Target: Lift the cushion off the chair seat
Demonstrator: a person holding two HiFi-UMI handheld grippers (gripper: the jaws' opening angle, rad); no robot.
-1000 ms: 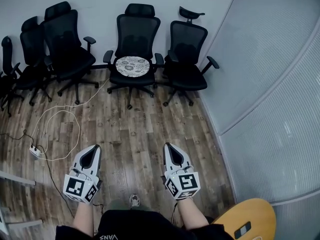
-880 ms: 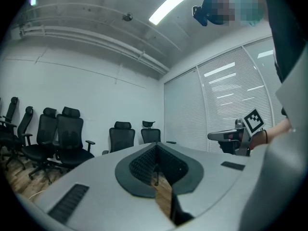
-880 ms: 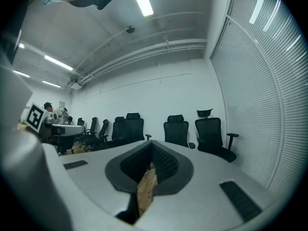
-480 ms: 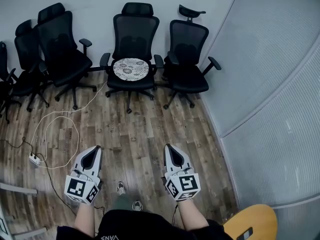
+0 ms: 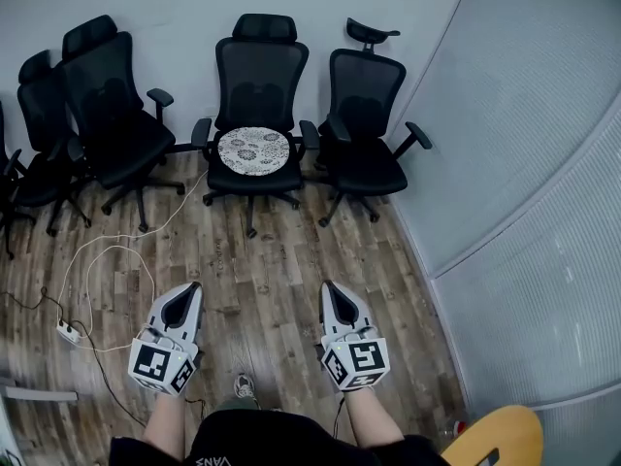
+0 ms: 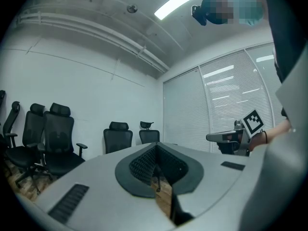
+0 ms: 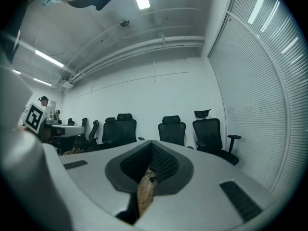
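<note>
Cushion (image 5: 254,150) is round, so no real long axis. It lies flat, face up, on the seat of the middle black chair (image 5: 258,71), which stands by the back wall. From the head view it looks slightly wider than deep. The cover is pale, white-grey with darker round medallion prints. It covers most of the seat and sits between the two armrests, with the mesh backrest right behind it.

Left gripper (image 5: 190,289) and right gripper (image 5: 331,288) are low in the head view, side by side and pointing toward the chairs, well apart from the cushion. Both have their jaws pressed together with nothing held; the left gripper view (image 6: 156,153) and right gripper view (image 7: 151,153) show only a sliver of floor past the tips.

A second black chair (image 5: 367,115) stands just right of the cushion chair, armrests near each other. Another chair (image 5: 112,115) is to the left, and a further one (image 5: 37,158) sits at the far left edge. A white cable (image 5: 97,255) loops over the wood floor (image 5: 281,250) to a power strip (image 5: 67,333) on the left. A ribbed glass wall (image 5: 524,163) curves along the right. A yellow table (image 5: 500,433) edge shows at bottom right. One shoe (image 5: 245,386) shows at the bottom, between the grippers. Nothing lies on the floor between the grippers and the cushion chair.
</note>
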